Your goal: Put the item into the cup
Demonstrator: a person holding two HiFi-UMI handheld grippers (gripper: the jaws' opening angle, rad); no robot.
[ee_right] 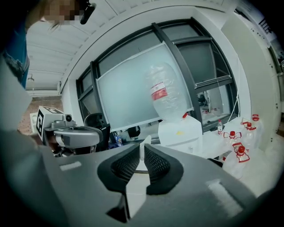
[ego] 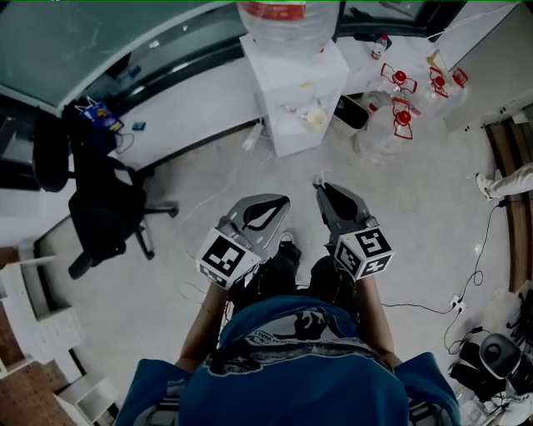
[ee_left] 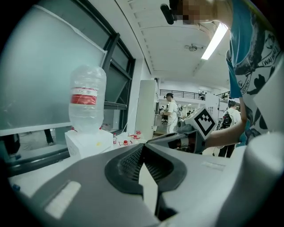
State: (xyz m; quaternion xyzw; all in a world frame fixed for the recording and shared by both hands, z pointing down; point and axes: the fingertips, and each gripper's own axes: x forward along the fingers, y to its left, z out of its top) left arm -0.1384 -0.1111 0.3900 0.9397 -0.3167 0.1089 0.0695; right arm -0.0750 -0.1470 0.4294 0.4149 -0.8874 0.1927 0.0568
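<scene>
nothing of the task is done as far as i can see: no cup and no item show in any view, so i can't say where either sits, and both finding the item and dropping it in the cup are left. in the head view both tools hang over bare floor (ego: 416, 241) at the middle of the frame, just above the person's feet. the left gripper (ego: 281, 201) has its jaws closed tip to tip, and its own view shows the pads meeting with nothing between them. the right gripper (ego: 319, 186) is nearly closed. its own view shows a thin slit between the tips with only pale background through it, so i judge it empty and barely parted. along the top of the head view stand a white water dispenser (ego: 296, 91) with a big bottle (ego: 283, 21) on it and, at upper right, clear jugs with red caps (ego: 401, 116). an office chair (ego: 104, 208) sits at the left. i'd judge the work surface lies out of frame.
</scene>
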